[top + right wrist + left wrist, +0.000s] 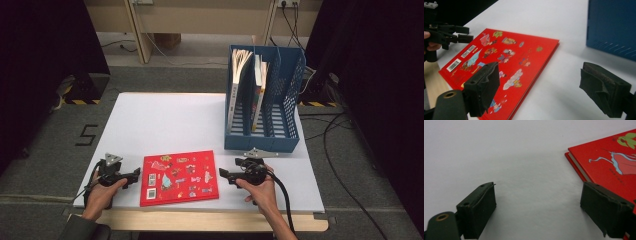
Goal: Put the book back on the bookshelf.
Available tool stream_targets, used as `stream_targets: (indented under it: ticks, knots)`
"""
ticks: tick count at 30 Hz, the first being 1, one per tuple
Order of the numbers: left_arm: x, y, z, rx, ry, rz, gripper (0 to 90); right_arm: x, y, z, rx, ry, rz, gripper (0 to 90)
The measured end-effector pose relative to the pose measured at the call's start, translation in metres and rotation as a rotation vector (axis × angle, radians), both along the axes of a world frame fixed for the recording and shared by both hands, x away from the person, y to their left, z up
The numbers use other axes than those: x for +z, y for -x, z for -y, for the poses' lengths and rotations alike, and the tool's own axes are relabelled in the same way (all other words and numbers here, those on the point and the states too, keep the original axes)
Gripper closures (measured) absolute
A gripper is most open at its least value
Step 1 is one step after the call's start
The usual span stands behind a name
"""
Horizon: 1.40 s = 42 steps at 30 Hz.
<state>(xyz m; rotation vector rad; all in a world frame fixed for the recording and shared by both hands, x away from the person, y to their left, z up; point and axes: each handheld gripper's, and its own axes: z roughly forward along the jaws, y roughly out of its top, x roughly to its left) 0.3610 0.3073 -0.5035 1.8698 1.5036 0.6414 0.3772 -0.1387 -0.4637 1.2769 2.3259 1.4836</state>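
Observation:
A red picture book (179,177) lies flat near the front of the white table (165,120), its cover full of small drawings. My left gripper (134,176) rests just left of the book, jaws open and empty; in the left gripper view the book's corner (609,162) sits by the right jaw. My right gripper (223,173) hovers at the book's right edge, open. In the right gripper view the book (506,60) lies under the left jaw with bare table between the pads. The left gripper (461,33) shows beyond the book.
A blue slotted file rack (263,100) stands at the back right of the table and holds a few upright books (240,85). Its blue wall (612,27) is close ahead of my right gripper. The table's wooden front edge (200,220) runs below the book.

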Motion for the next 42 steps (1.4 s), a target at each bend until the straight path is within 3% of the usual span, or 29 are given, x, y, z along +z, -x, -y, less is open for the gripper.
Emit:
stream_targets:
  ticks: [5,10,22,28,35,42]
  knots:
    - [0.001,0.005,0.006,-0.037,-0.001,-0.010,12.3,-0.005,0.001,-0.005,0.021,0.012,-0.016,20.8]
    - [0.002,0.006,0.008,-0.033,-0.003,-0.014,15.5,-0.010,0.003,-0.012,0.031,0.036,-0.041,22.9]
    - [0.007,0.011,0.019,-0.067,-0.002,-0.015,40.3,-0.014,0.002,-0.011,0.012,0.039,-0.060,26.3]
    - [0.007,0.013,0.029,-0.107,0.002,-0.019,38.4,-0.015,0.000,-0.007,-0.013,0.050,-0.060,27.1]
    - [0.007,0.014,0.038,-0.175,0.012,-0.040,22.9,-0.016,0.001,-0.002,-0.043,0.058,-0.076,27.8]
    - [0.006,0.014,0.040,-0.209,0.008,-0.035,21.4,-0.017,0.002,0.001,-0.060,0.070,-0.078,27.7]
